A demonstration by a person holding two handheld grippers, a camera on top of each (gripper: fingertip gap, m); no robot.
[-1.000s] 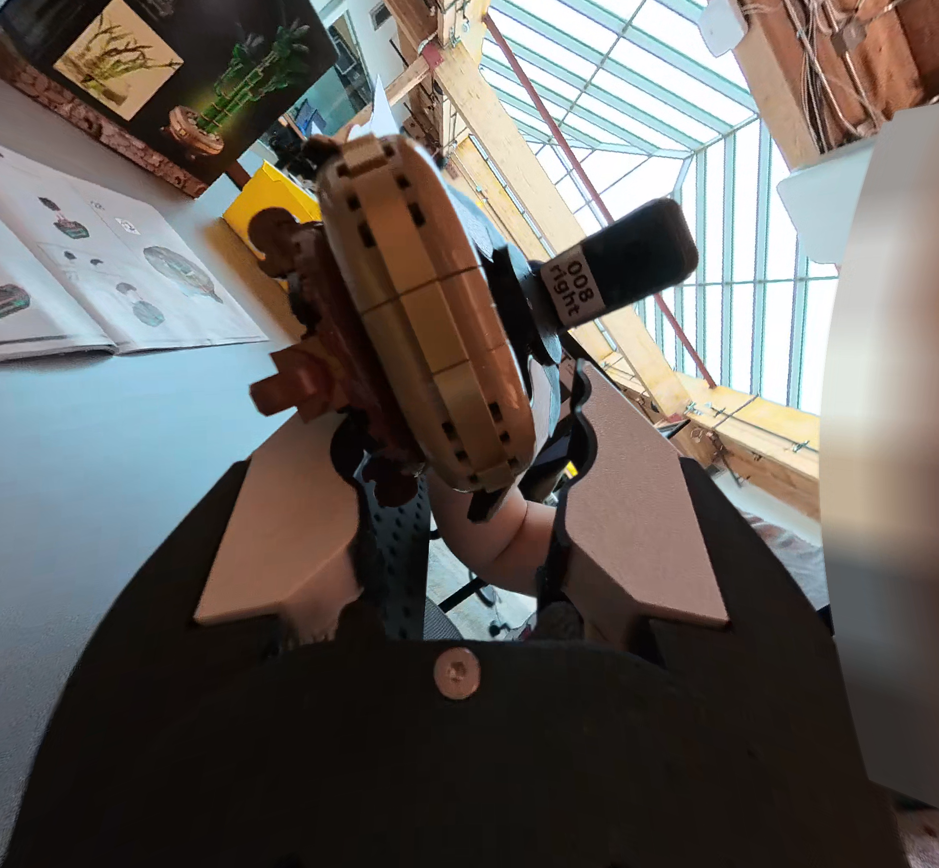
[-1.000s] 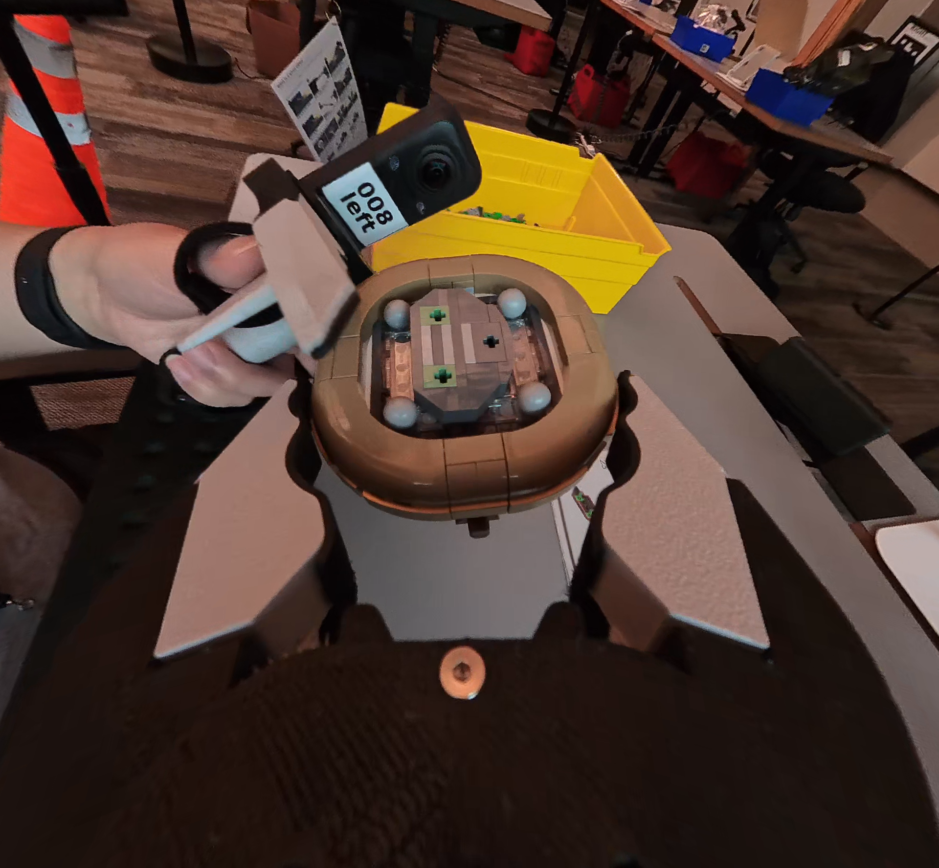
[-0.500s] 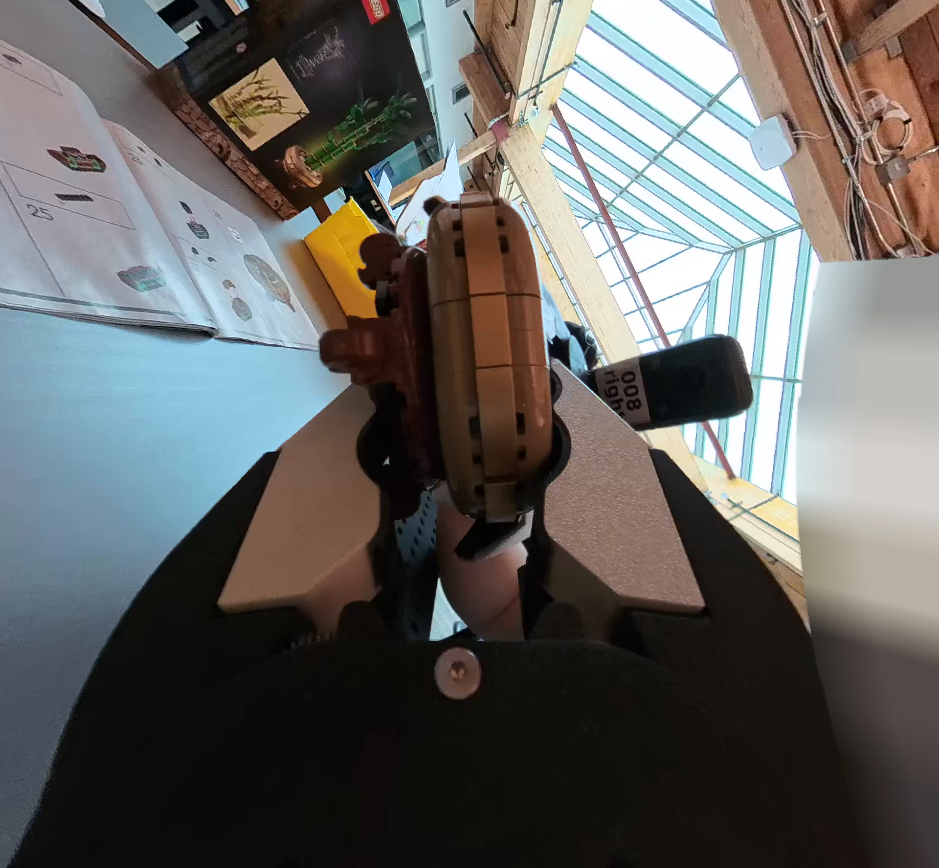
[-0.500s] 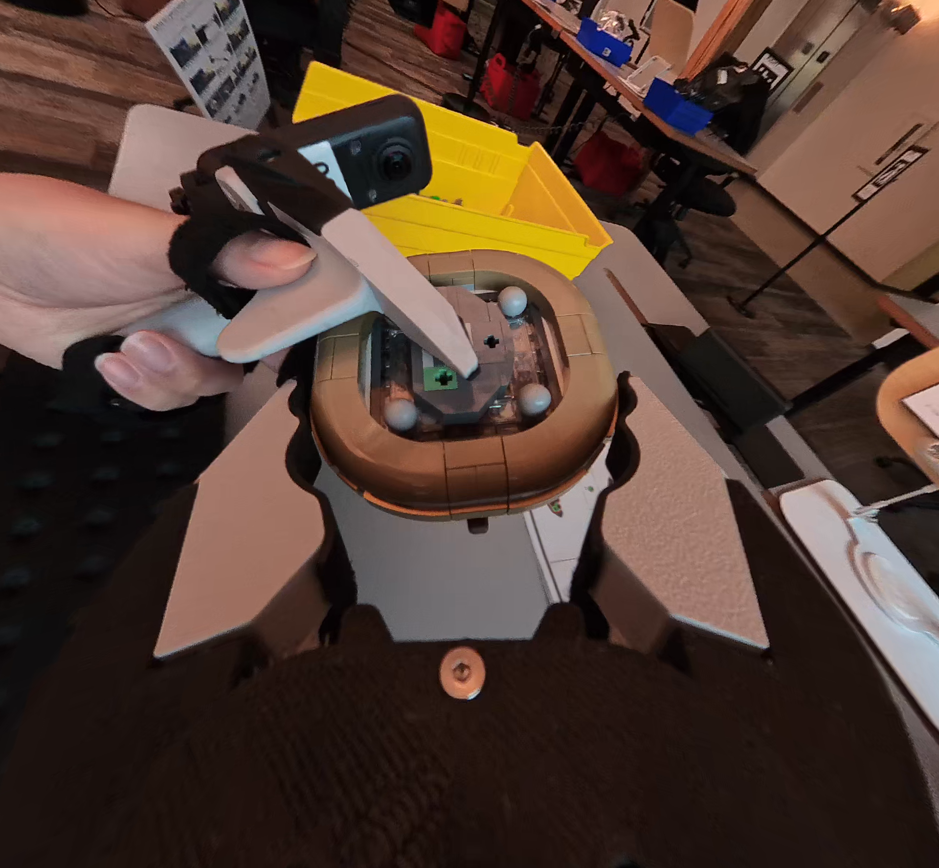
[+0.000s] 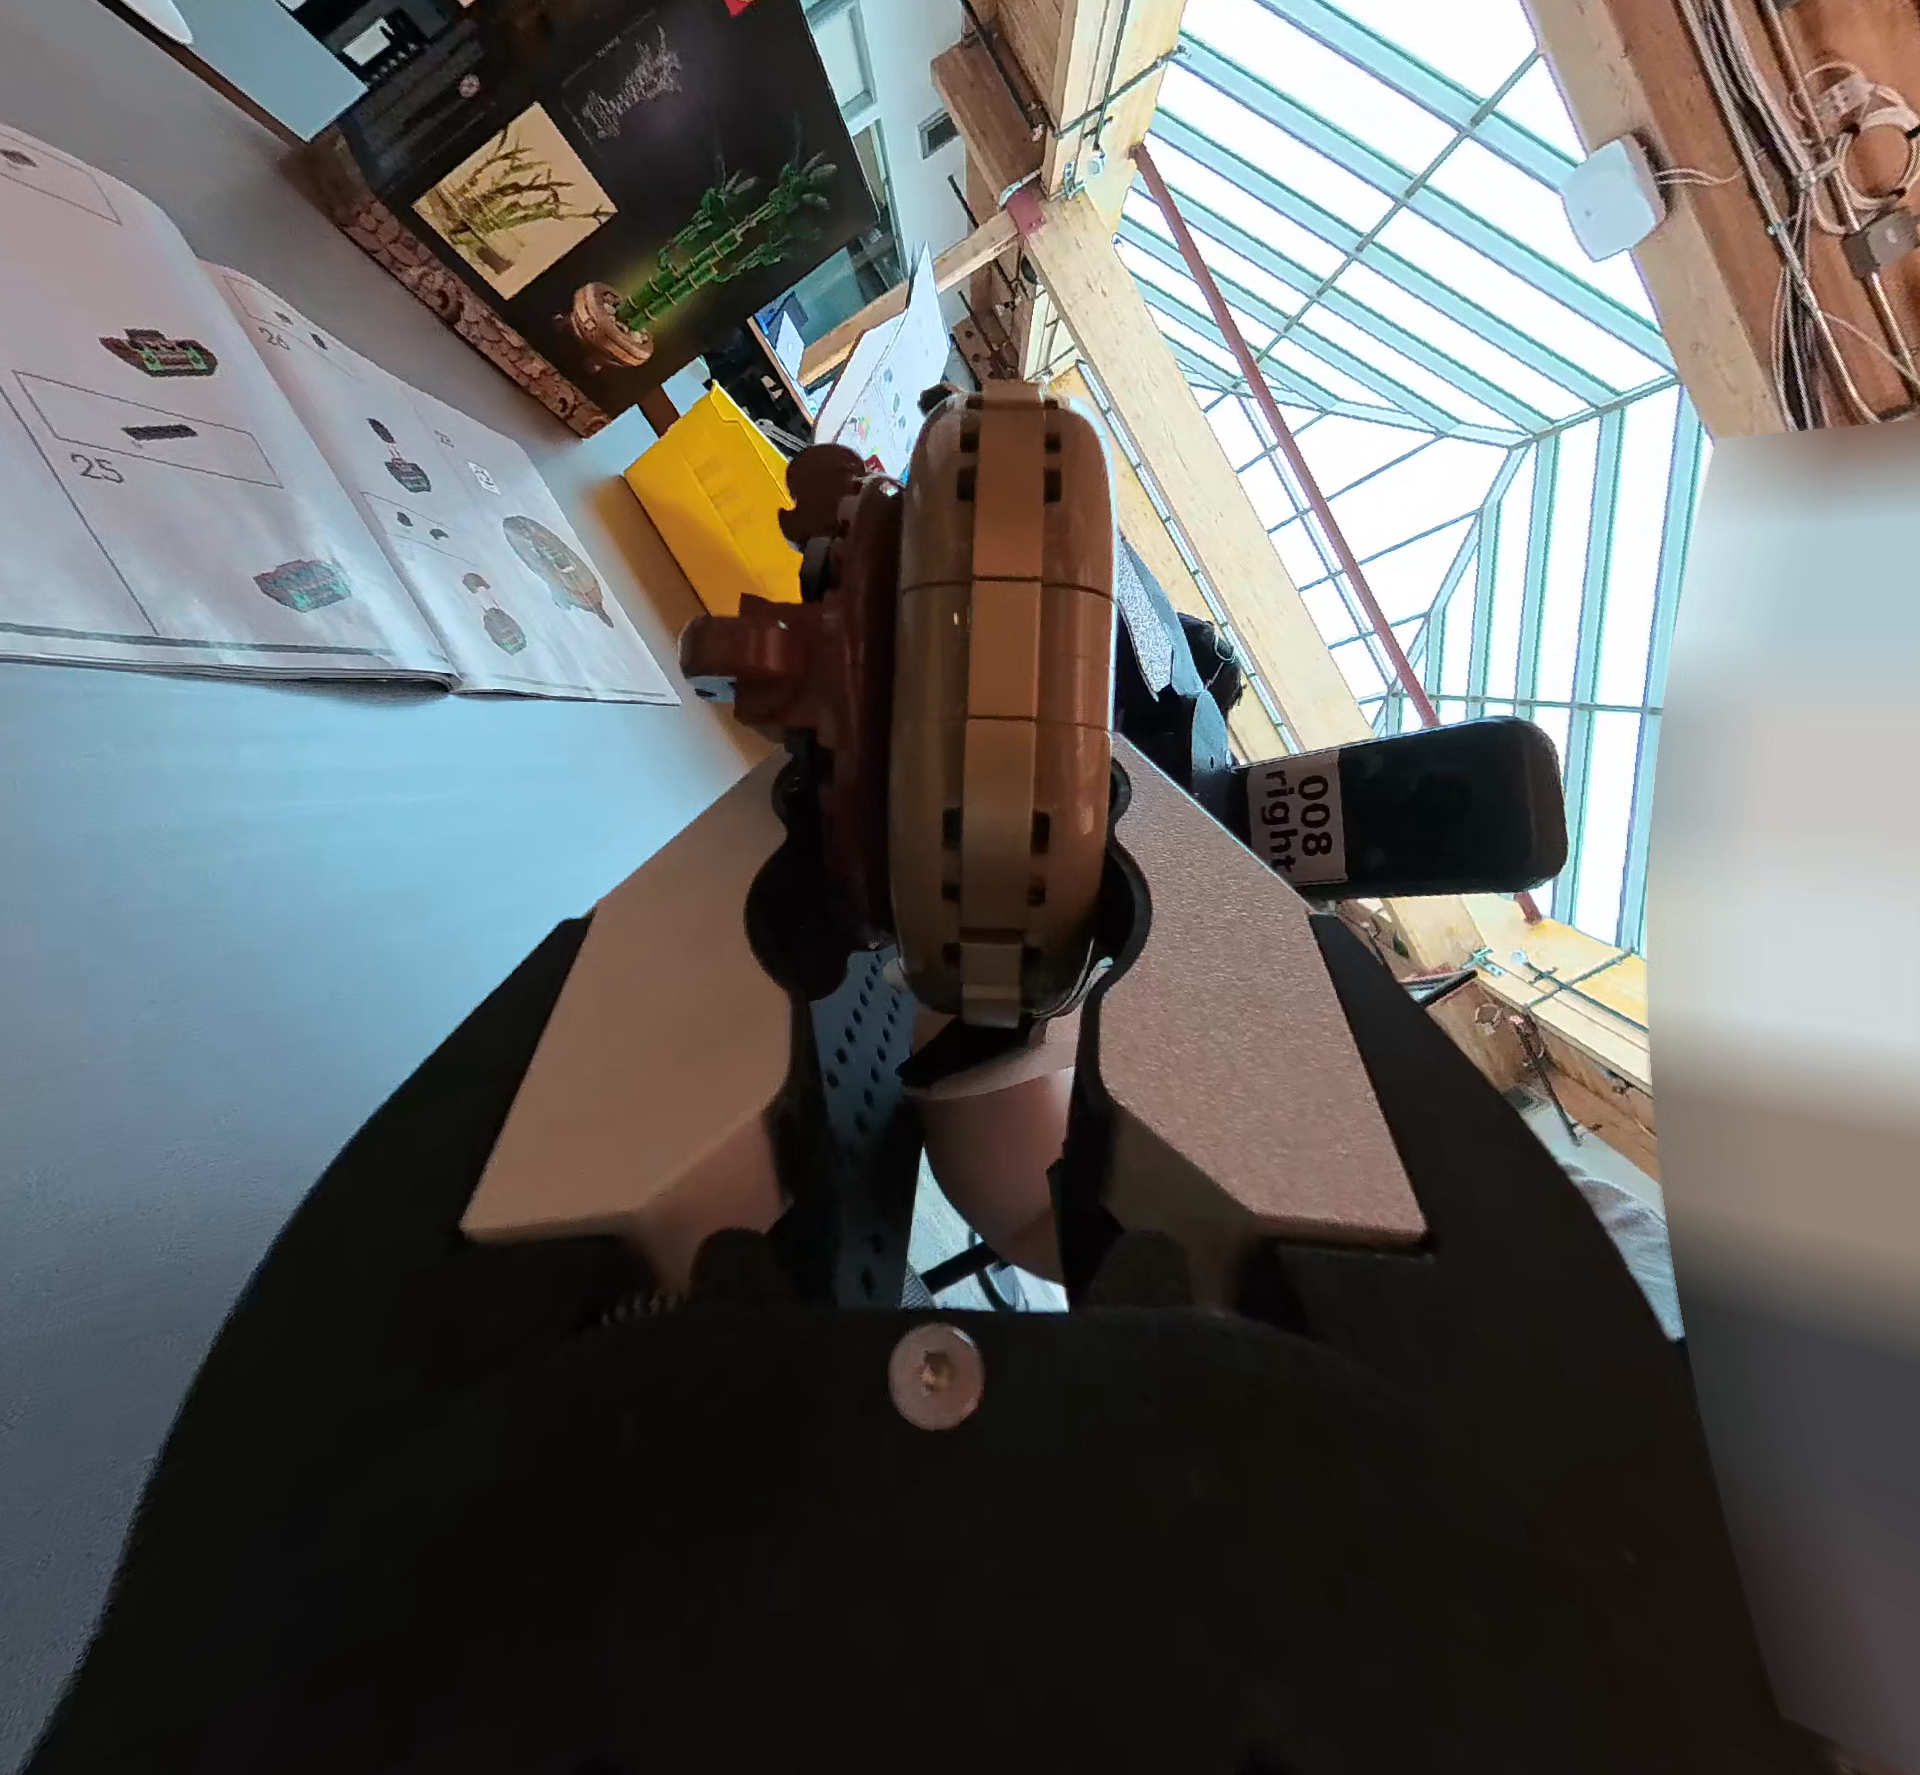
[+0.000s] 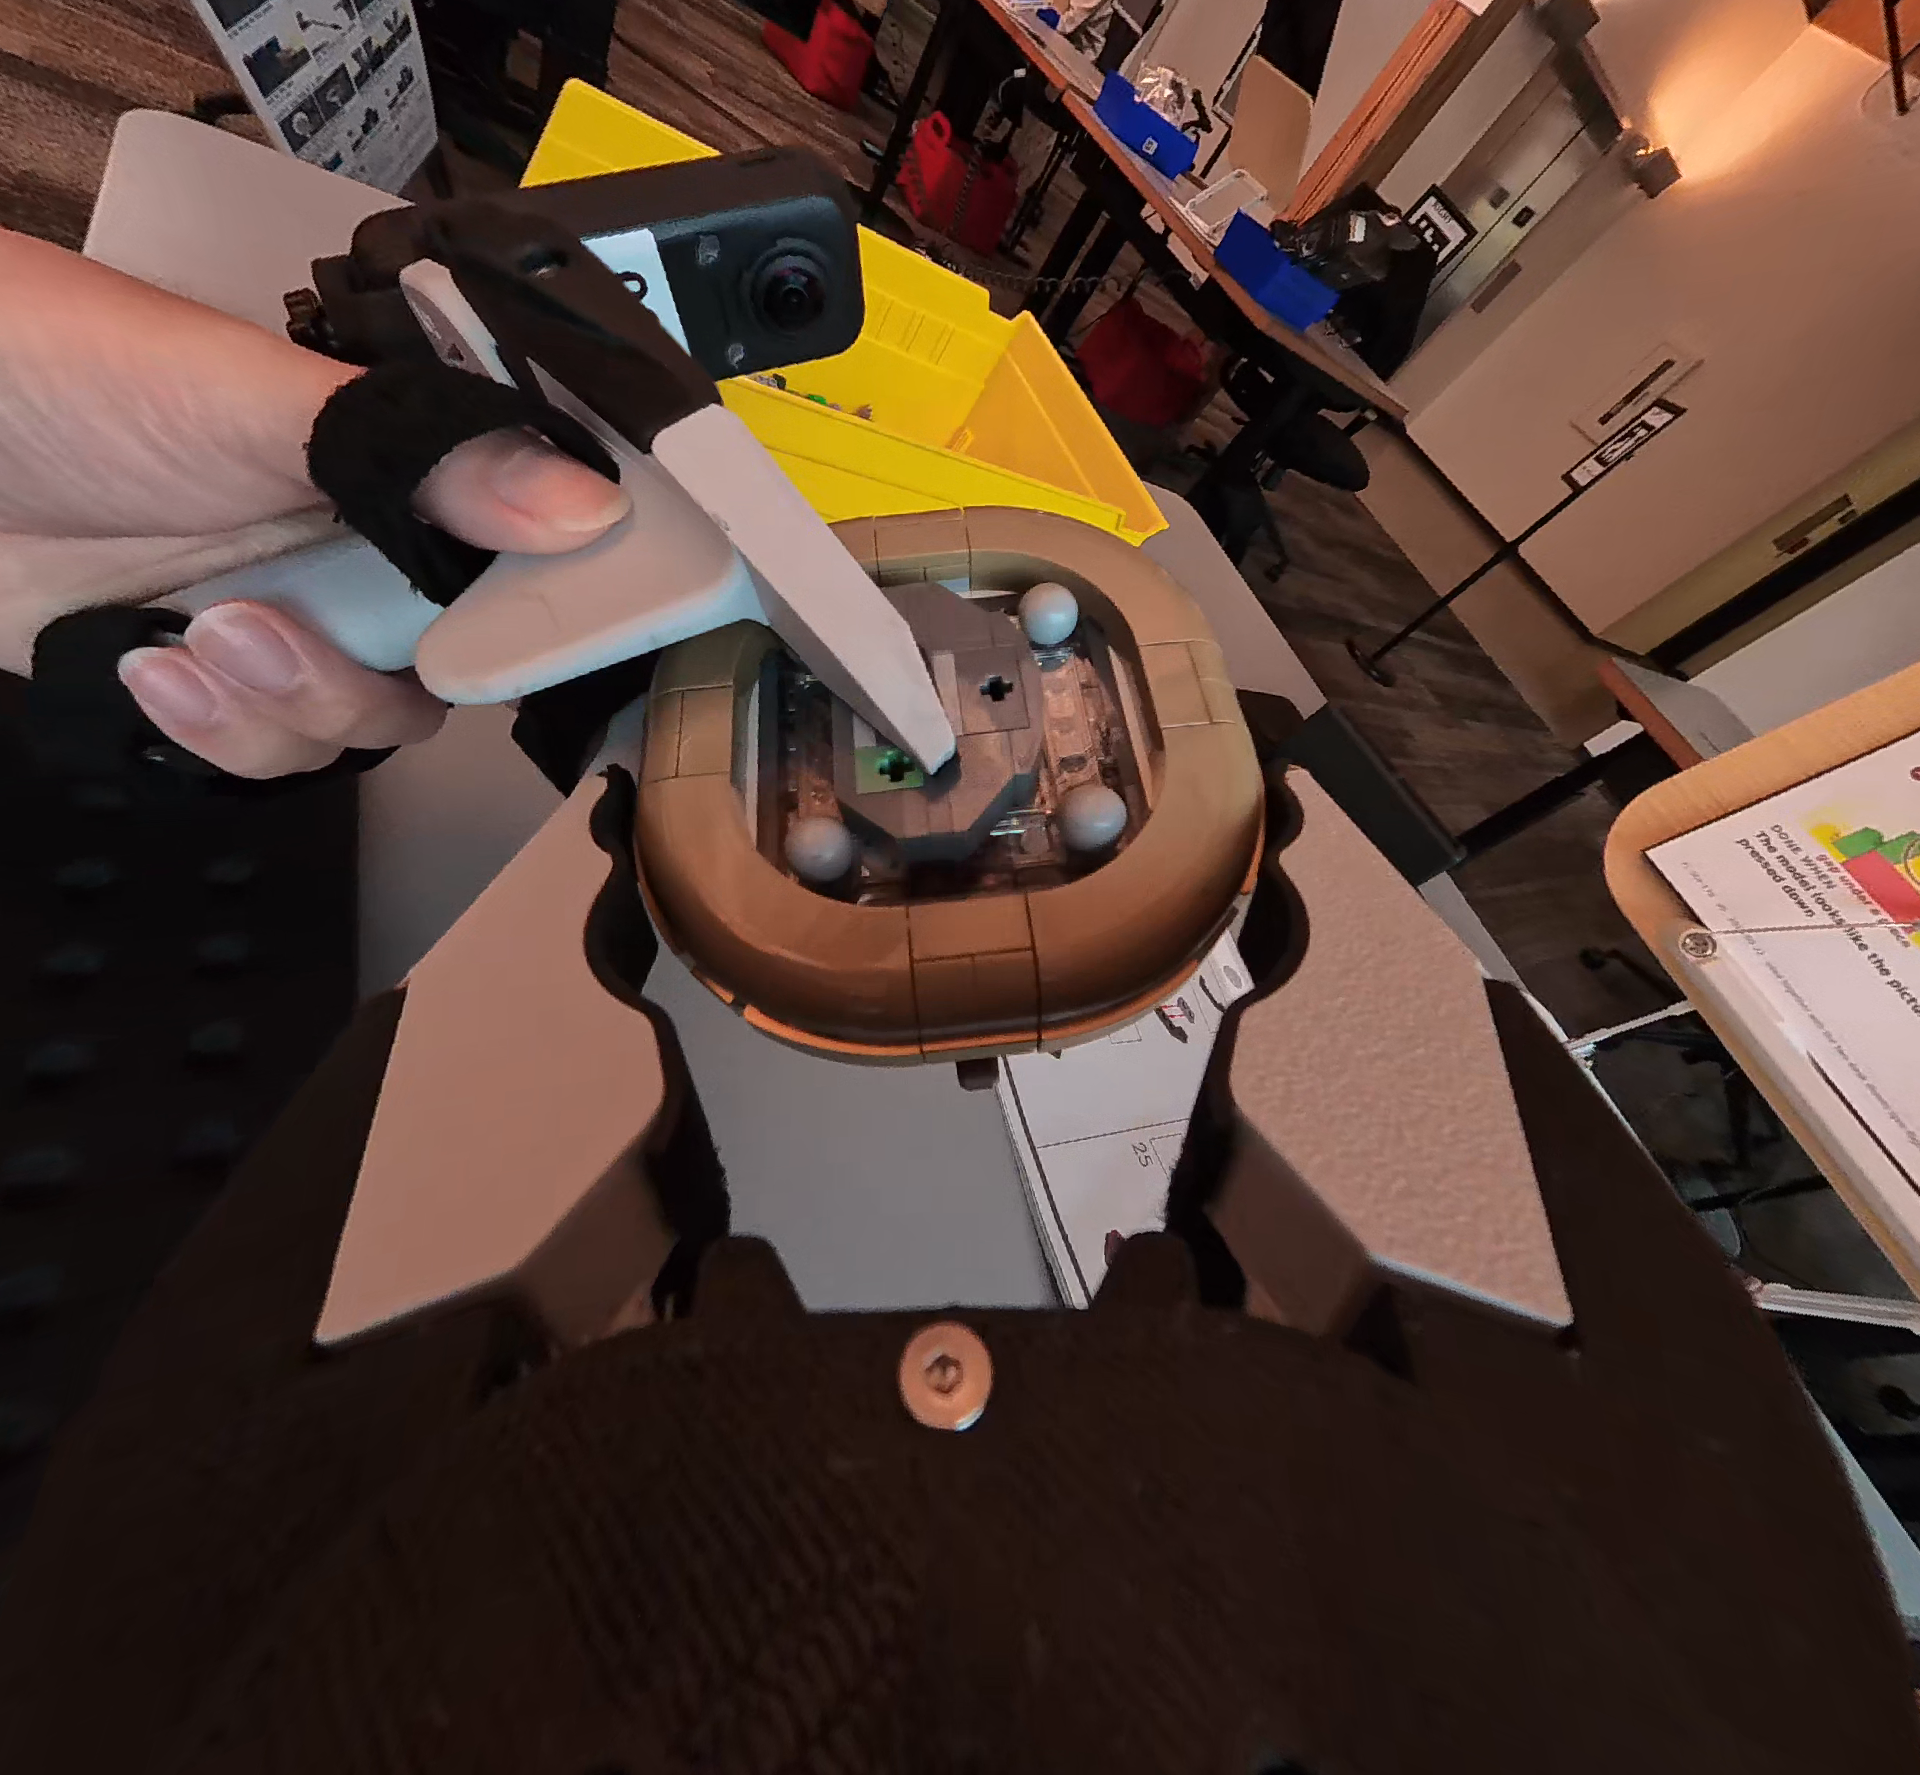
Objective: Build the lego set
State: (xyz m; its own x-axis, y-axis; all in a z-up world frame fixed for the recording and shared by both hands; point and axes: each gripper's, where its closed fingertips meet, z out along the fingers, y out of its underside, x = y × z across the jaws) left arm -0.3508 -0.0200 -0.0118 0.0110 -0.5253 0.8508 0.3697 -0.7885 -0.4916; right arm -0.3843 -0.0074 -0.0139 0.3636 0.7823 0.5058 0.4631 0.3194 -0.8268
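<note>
1. Gripping the tan pot [image 6: 940, 936] by its two sides, the right gripper [image 6: 940, 904] holds it off the table [image 6: 873, 1195], hollow side facing the camera.
2. Inside the pot sit a grey plate [image 6: 987, 717], a green cross-hole piece [image 6: 883, 767] and three grey balls, one of them at [image 6: 1047, 613].
3. One finger [image 6: 831, 624] of the left gripper [image 5: 951, 904] reaches into the hollow, its tip touching the plate just beside the green piece.
4. From the left wrist view the pot [image 5: 997, 749] is seen edge-on between the left gripper's two fingers; one lies on the hollow side and the other on the brown underside [image 5: 831, 686], so they look closed across the pot, though contact on the underside is hard to confirm.
5. A hand [image 6: 208, 530] holds the left gripper from the left.
6. Behind the pot stands a yellow bin [image 6: 935, 416].
7. An open booklet [image 5: 260, 499] lies on the table, with the dark set box [image 5: 613, 156] standing beyond it.
</note>
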